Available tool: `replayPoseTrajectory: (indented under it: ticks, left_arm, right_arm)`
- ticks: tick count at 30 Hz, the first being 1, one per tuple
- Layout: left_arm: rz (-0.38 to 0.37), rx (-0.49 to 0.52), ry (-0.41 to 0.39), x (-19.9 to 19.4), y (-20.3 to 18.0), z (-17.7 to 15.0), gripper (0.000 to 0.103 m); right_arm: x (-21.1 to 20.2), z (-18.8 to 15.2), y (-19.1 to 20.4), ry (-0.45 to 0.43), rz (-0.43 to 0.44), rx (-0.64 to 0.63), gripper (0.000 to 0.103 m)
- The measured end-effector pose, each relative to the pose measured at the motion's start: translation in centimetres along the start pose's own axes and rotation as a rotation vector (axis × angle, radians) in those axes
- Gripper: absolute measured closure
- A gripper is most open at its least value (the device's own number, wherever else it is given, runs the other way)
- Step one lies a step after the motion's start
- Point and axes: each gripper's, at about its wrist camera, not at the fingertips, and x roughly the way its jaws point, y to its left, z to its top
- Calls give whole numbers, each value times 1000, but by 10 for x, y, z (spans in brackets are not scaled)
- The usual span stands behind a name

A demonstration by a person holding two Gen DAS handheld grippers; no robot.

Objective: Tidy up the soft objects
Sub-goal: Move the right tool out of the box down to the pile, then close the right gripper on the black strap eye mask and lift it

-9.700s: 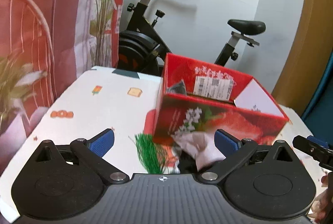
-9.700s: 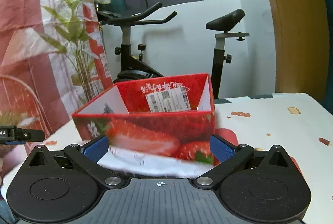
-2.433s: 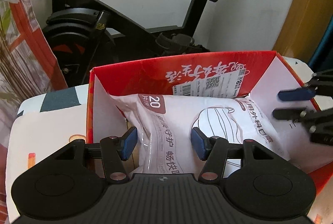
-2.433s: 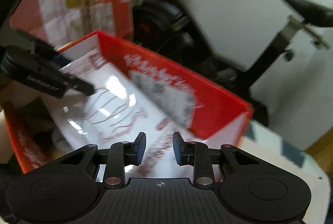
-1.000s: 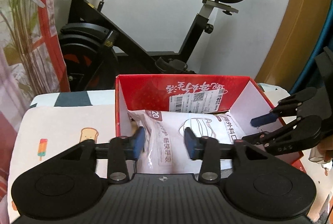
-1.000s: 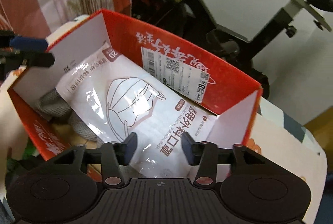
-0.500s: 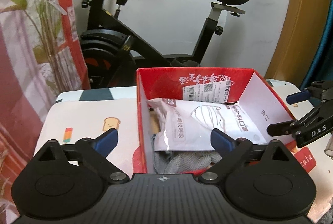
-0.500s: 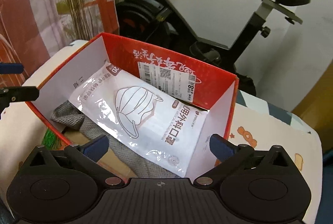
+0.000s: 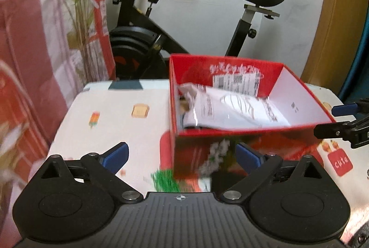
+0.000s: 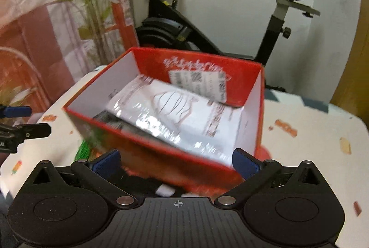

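A red strawberry-print box (image 9: 244,146) stands on the table; it also shows in the right wrist view (image 10: 161,158). A white face-mask pack (image 9: 233,113) lies slanted inside it on grey cloth, also seen in the right wrist view (image 10: 182,116). My left gripper (image 9: 182,155) is open and empty, pulled back in front of the box's left corner. My right gripper (image 10: 176,160) is open and empty, in front of the box's right side. A green tufted item (image 9: 165,181) lies on the table by the box's front.
The table (image 9: 110,123) has a white cloth with small food prints. An exercise bike (image 9: 161,40) stands behind it. A plant (image 9: 78,6) and a red-and-white curtain are at the left. A wooden panel (image 9: 334,29) is at the right.
Both grippers have drawn back and lower from the box, jaws still wide. The mask pack stays in the box.
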Motion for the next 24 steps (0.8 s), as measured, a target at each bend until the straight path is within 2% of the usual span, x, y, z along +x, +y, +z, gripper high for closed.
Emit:
replayPoseTrajectory:
  ticks: [11, 17, 20, 24]
  left_arm:
    - [-64, -200, 35, -7, 5, -56, 5]
    - [-57, -226, 41, -7, -1, -75, 6]
    - [-58, -246, 13, -9, 0, -82, 8]
    - [-122, -275, -34, -13, -2, -93, 19]
  right_arm:
    - [-2, -67, 7, -4, 54, 61, 1]
    - [-2, -95, -7, -76, 38, 153, 3]
    - [-1, -115, -15, -118, 59, 222, 10]
    - [1, -134, -24, -155, 67, 261, 20]
